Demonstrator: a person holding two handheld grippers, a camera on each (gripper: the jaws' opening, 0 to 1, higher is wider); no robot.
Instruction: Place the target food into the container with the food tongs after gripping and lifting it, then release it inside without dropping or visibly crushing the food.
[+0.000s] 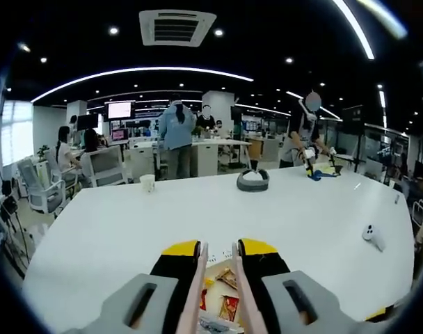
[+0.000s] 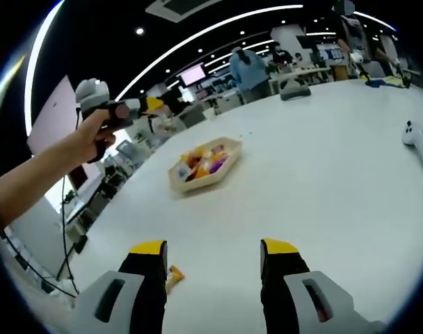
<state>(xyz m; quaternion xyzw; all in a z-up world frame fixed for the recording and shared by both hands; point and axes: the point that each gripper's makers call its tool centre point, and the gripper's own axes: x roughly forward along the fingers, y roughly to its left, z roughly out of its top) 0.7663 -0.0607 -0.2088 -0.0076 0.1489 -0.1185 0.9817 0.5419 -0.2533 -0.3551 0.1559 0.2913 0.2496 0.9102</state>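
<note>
1. Left gripper view: the left gripper (image 1: 218, 261) rises from the bottom edge. Its fingers (image 1: 178, 268) are black with yellow tips and grey bases.
2. Between those fingers sit two pale, pinkish tong blades, the food tongs (image 1: 196, 292). The fingers press in on the blades from both sides, so they are clamped on the tongs; the blades stand a little apart at their ends.
3. Through the gap between the blades, the tray (image 1: 213, 267) of wrapped snacks (image 1: 229, 306) lies directly beneath, on the white bench (image 1: 197, 216).
4. Farther across the bench: a white cup (image 1: 147, 182), a grey headset (image 1: 253, 181) and, towards the right edge, a white controller (image 1: 371, 235). People stand and sit at desks in the office beyond.
5. Right gripper view: the right gripper (image 2: 213, 261) shows its two fingers (image 2: 147, 268) spread wide apart with nothing between them, over bare bench (image 2: 323, 181).
6. The tray (image 2: 227, 165), pale and shallow, sits well ahead of the fingers, filled with orange, yellow and purple packets (image 2: 206, 165).
7. One small orange snack (image 2: 173, 277) lies loose on the bench, just beside the left-hand finger of this view; whether it touches cannot be told.
8. At upper left a person's hand (image 2: 93, 139) holds the left gripper (image 2: 150, 105) raised, above and to the left of the tray.
9. A white controller (image 2: 417, 139) lies at the right edge.
</note>
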